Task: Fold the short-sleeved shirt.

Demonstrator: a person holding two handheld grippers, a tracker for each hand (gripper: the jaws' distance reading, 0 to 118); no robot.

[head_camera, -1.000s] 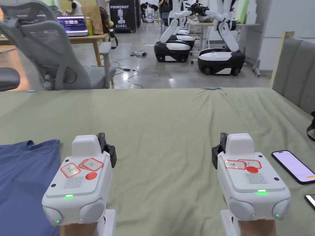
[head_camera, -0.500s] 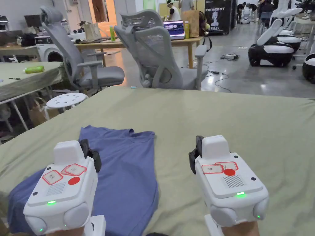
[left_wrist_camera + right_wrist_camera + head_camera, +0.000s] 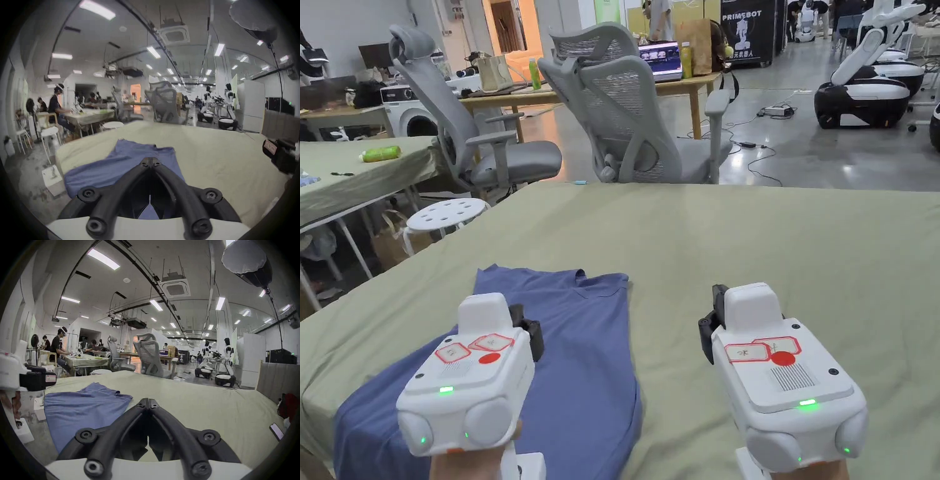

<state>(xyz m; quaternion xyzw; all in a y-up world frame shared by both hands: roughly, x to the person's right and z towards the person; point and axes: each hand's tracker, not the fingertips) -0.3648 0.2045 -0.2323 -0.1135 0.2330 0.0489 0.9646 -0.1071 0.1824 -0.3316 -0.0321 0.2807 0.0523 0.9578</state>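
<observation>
Head view: left hand-held gripper [image 3: 526,329] hovers over the blue shirt [image 3: 581,369], right hand-held gripper [image 3: 709,331] over bare green worktop [image 3: 769,250]; shirt lies near-left, closer to centre frame than 1 s ago, though the camera turned.
Left gripper view: jaws clenched, empty.
Right gripper view: same. Shirt looks light, limp; pinch at shoulders or hem.
</observation>
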